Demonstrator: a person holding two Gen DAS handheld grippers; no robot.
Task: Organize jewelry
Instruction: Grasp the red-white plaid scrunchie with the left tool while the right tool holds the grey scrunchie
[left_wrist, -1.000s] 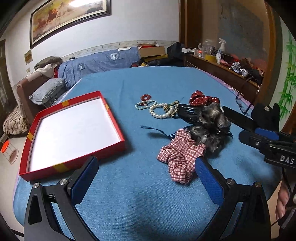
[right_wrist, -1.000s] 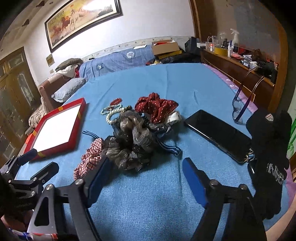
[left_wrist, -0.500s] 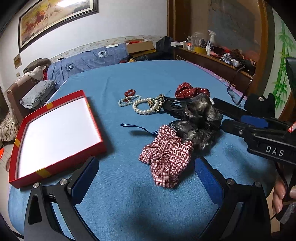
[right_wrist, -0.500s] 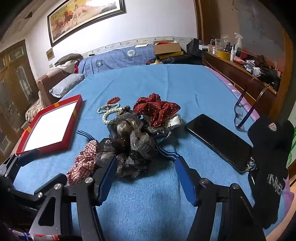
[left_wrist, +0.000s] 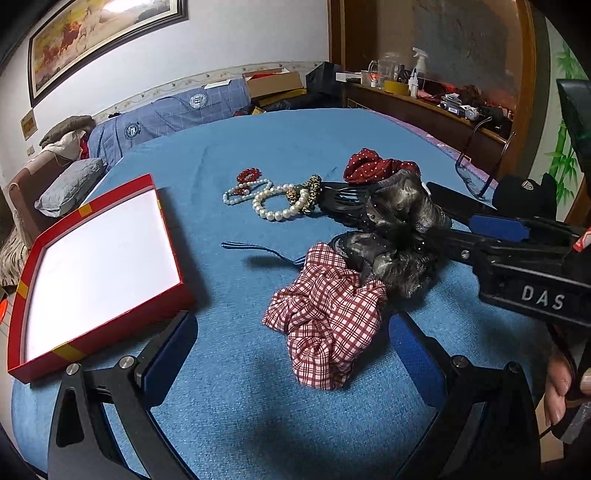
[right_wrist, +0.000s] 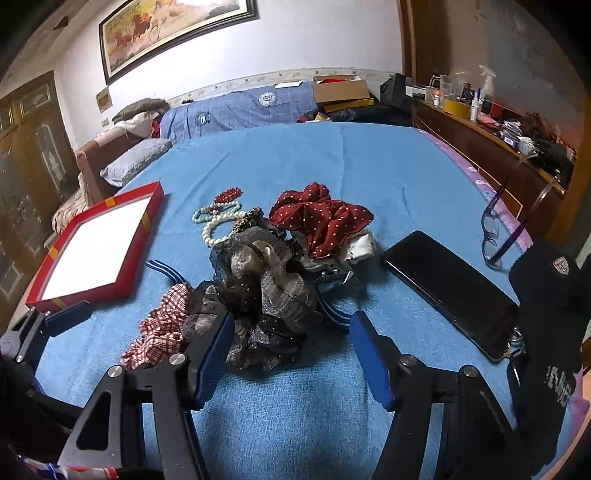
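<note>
A pile of hair ties and bracelets lies on the blue bedspread. A red checked scrunchie (left_wrist: 328, 314) sits nearest my open left gripper (left_wrist: 291, 354), just ahead of its fingertips. A grey-black scrunchie (right_wrist: 262, 295) lies between the tips of my open right gripper (right_wrist: 291, 343), untouched. A red dotted scrunchie (right_wrist: 321, 218), pearl bracelets (left_wrist: 277, 205) and a red bead bracelet (left_wrist: 248, 174) lie farther back. A red tray with a white floor (left_wrist: 92, 254) stands to the left. The right gripper also shows in the left wrist view (left_wrist: 495, 229).
A black phone (right_wrist: 447, 288), blue-framed glasses (right_wrist: 495, 225) and a black cap (right_wrist: 546, 295) lie on the right of the bed. A blue striped strap (left_wrist: 258, 251) lies by the scrunchies. A pillow and folded bedding sit at the far end.
Both grippers have moved forward toward the pile. The right gripper now has the grey-black scrunchie between its tips, and the left is closer to the checked scrunchie.
</note>
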